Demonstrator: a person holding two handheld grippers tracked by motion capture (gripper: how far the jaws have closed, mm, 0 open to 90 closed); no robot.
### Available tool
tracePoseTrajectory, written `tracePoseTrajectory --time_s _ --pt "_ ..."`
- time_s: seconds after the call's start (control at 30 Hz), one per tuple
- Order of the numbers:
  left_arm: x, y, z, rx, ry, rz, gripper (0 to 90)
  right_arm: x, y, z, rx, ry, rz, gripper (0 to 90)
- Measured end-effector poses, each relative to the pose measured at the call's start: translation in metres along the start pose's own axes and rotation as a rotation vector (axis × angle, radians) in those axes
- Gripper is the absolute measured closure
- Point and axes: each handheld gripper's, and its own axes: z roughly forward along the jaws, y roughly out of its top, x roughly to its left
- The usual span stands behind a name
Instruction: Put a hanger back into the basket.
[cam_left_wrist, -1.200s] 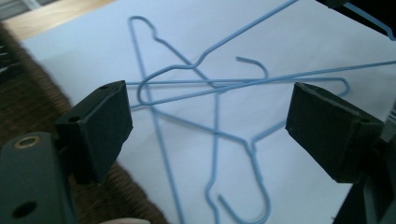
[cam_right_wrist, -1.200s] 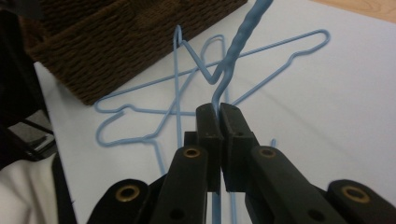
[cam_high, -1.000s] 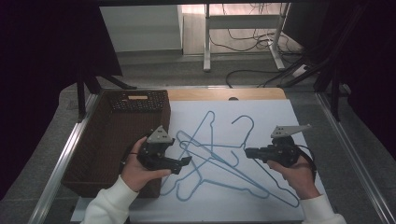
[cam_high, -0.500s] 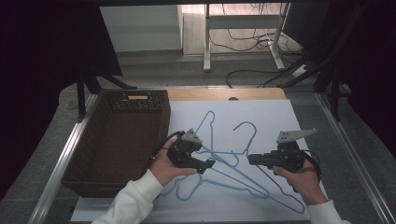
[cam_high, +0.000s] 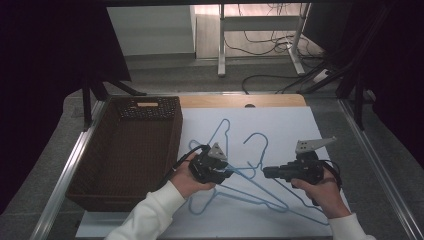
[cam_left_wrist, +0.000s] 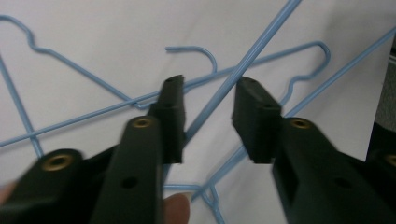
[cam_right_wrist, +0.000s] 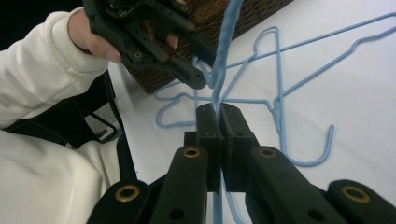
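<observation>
A: Right gripper (cam_right_wrist: 219, 114)?
B: Jaws pressed together, pinching a blue wire hanger (cam_right_wrist: 223, 51). Wire clamped between the pads, rising straight up out of them in the right gripper view. Seen in the high view (cam_high: 266, 172) at the right of the white sheet, pointing left.

A: Left gripper (cam_left_wrist: 208, 116)?
B: Jaws just been closing, with a gap left between them. One hanger wire (cam_left_wrist: 238, 74) running diagonally through that gap, close against the left pad. Right pad clear of it. Not pinching. In the high view (cam_high: 231, 172) low over the tangle, just right of the basket.

A: Hangers, where?
B: Tangled pile of blue wire hangers (cam_high: 250, 165) on the white sheet (cam_high: 285, 125), between the two grippers and under both. Several overlapping, hooks pointing toward the far edge. Exact count hard to tell.

A: Anything else?
B: Dark wicker basket (cam_high: 125, 150) at the left, touching the sheet's left edge. White sleeve (cam_high: 150, 217) on the left arm. Left hand (cam_high: 187, 182) wrapped round the gripper body. Right hand (cam_high: 325, 190) likewise, near the sheet's right edge.
</observation>
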Motion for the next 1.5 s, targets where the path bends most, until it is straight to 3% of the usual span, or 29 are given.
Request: tracePoseTrajectory --time_s 0.2,0.43,0.53,0.6,0.73,0.8,0.83,0.87,0.9,0.93,1.03,1.13,1.27,1.37,1.4,1.5 --pt "-0.007 -0.001 0.000 0.048 -0.025 0.083 79.3 -0.007 0.001 0.001 0.012 0.009 -0.008 87.7" --pt "-0.011 -0.004 -0.007 0.066 -0.081 0.130 86.0 -0.016 -0.001 0.012 0.074 -0.020 -0.034 86.5" --pt "-0.010 -0.008 -0.012 0.067 -0.111 0.124 86.6 -0.018 -0.003 0.016 0.087 -0.018 -0.036 85.2" --pt "-0.006 -0.011 -0.019 0.036 -0.138 0.095 86.8 -0.019 -0.003 0.019 0.090 -0.033 -0.035 79.0" --pt "-0.003 -0.013 -0.025 0.008 -0.146 0.069 87.0 -0.021 -0.003 0.020 0.077 -0.043 -0.032 73.6" --pt "-0.002 -0.015 -0.030 -0.013 -0.141 0.051 87.2 -0.024 -0.003 0.018 0.038 -0.073 -0.012 62.6" --pt "-0.002 -0.015 -0.030 -0.013 -0.141 0.051 87.2 -0.024 -0.003 0.018 0.038 -0.073 -0.012 62.6" --pt "-0.001 -0.016 -0.032 -0.027 -0.145 0.039 87.2 -0.026 -0.003 0.012 -0.012 -0.085 -0.002 58.3" --pt "0.000 -0.016 -0.035 -0.034 -0.142 0.035 87.2 -0.026 -0.003 0.012 -0.012 -0.085 -0.002 58.3" --pt "0.000 -0.016 -0.037 -0.043 -0.149 0.028 87.3 -0.027 -0.003 0.005 -0.061 -0.100 0.009 56.1" --pt "0.000 -0.015 -0.046 -0.084 -0.155 0.000 87.3 -0.029 -0.003 -0.002 -0.103 -0.104 0.024 55.7" --pt "0.000 -0.014 -0.057 -0.124 -0.157 -0.005 87.4 -0.034 -0.007 -0.015 -0.182 -0.120 0.053 54.4" --pt "0.001 -0.012 -0.076 -0.190 -0.150 -0.010 87.4 -0.038 -0.011 -0.023 -0.231 -0.128 0.074 54.4" --pt "0.006 -0.012 -0.091 -0.227 -0.125 -0.015 87.4 -0.040 -0.013 -0.032 -0.280 -0.151 0.080 54.3" --pt "0.010 -0.014 -0.101 -0.253 -0.110 -0.039 87.4 -0.040 -0.014 -0.034 -0.291 -0.153 0.081 54.3" --pt "0.015 -0.016 -0.111 -0.273 -0.089 -0.052 87.4 -0.042 -0.015 -0.037 -0.305 -0.168 0.088 54.4"
